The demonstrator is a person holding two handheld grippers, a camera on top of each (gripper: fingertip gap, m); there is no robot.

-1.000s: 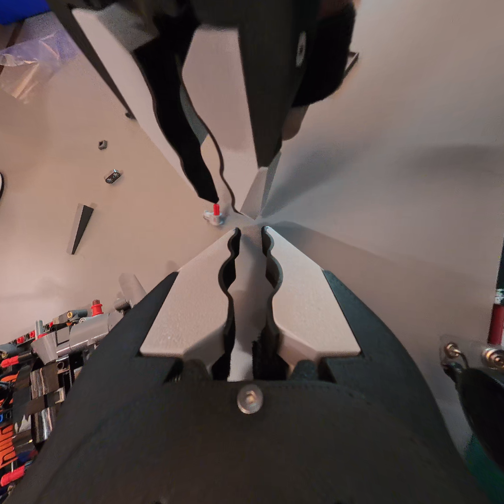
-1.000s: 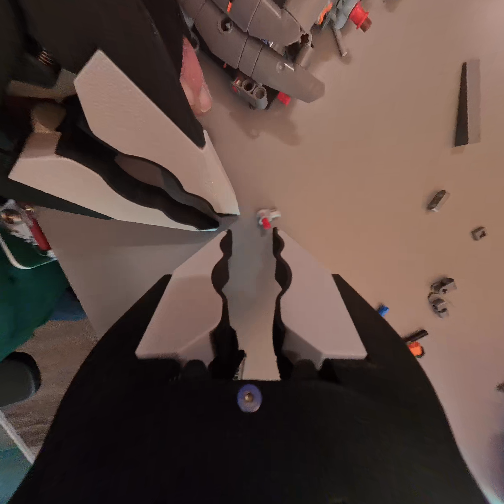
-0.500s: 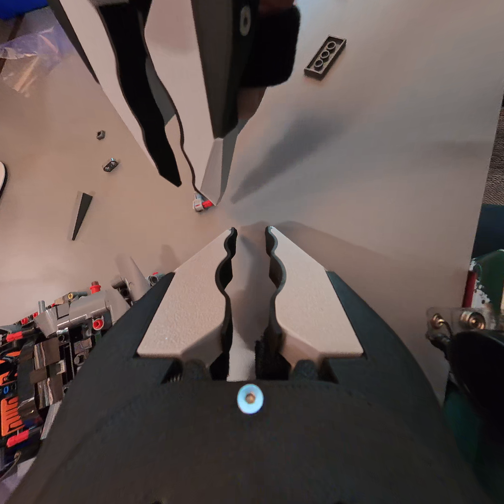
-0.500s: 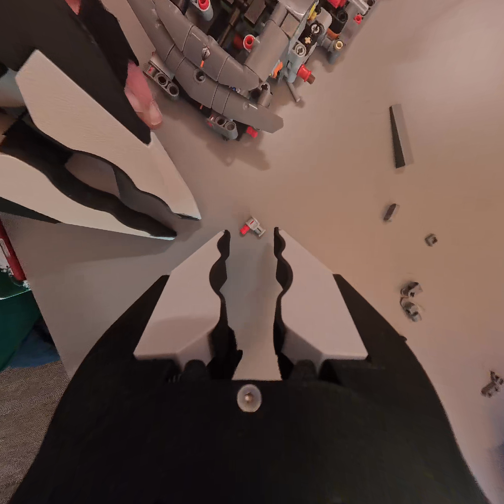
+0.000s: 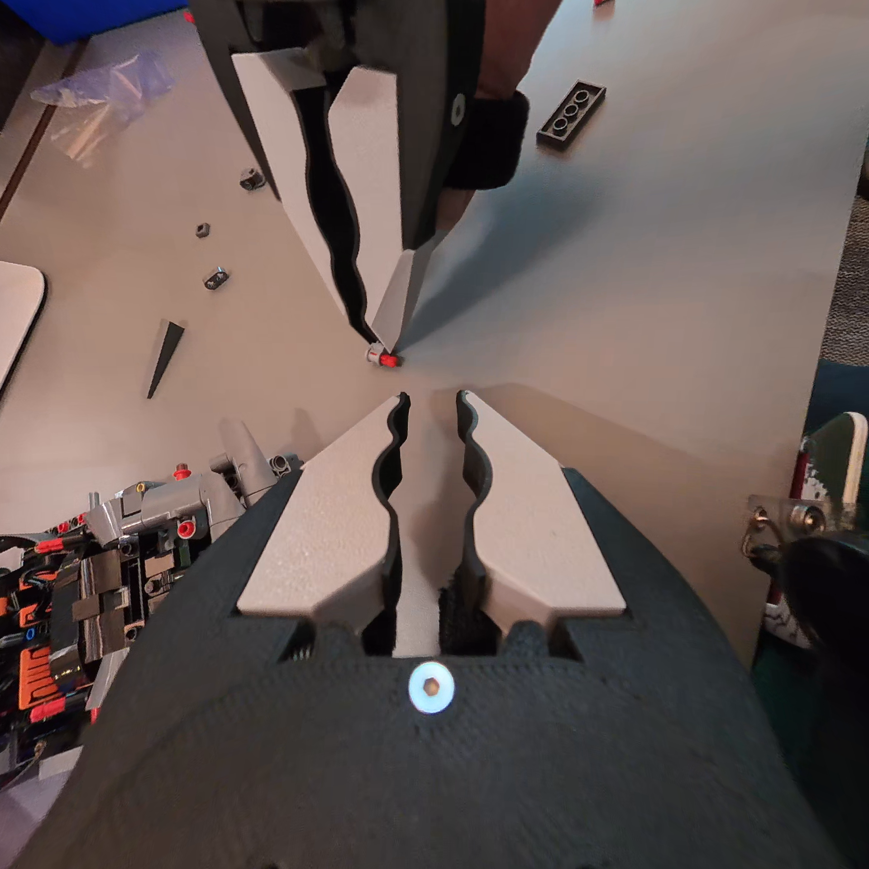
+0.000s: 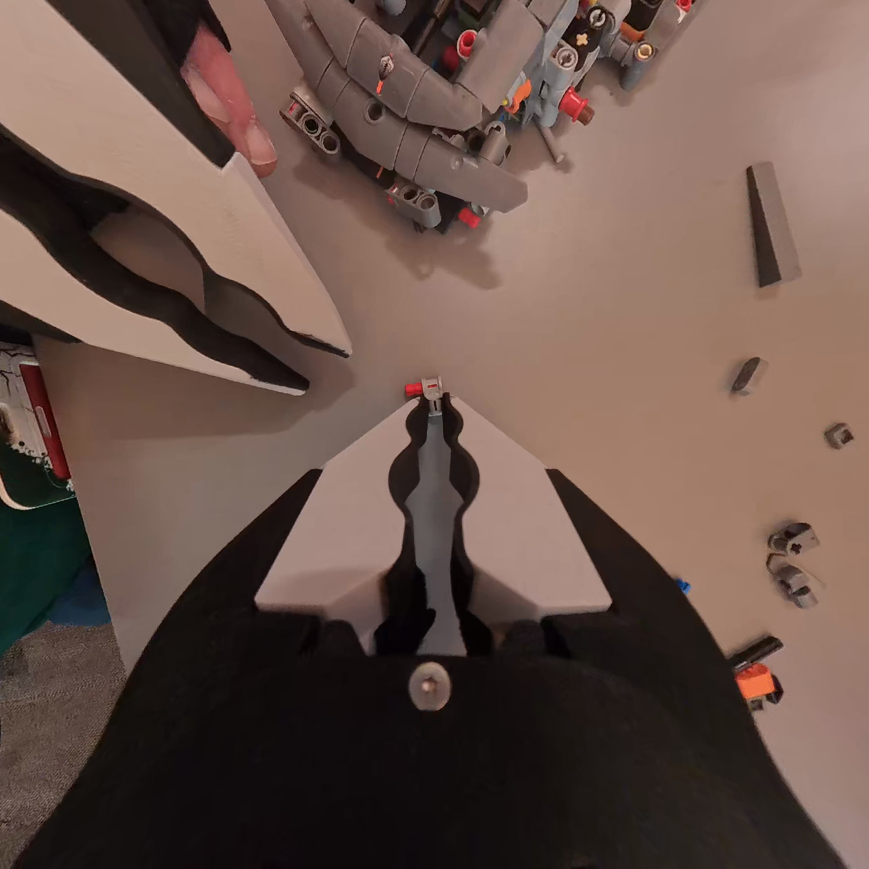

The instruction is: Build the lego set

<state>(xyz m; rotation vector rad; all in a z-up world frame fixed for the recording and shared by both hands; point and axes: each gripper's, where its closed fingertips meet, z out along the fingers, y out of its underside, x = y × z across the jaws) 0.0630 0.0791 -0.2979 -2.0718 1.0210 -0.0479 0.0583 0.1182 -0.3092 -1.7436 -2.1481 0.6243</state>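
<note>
Grey-and-red small plastic lego pin piece (image 6: 429, 389) is now pinched in the right gripper (image 6: 433, 399) jaws, ready to lift, while the left gripper (image 5: 430, 397) jaws wait open.

A clear plastic bag (image 5: 101, 101) lies on the surface (image 5: 658, 282) far left of the left jaws. A green box (image 6: 33, 423) sits left of the right jaws, over grey carpet (image 6: 51, 705).

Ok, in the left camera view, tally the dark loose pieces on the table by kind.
Wedge: 1
Studded plate: 1
Small bits: 3
Total: 5
</note>
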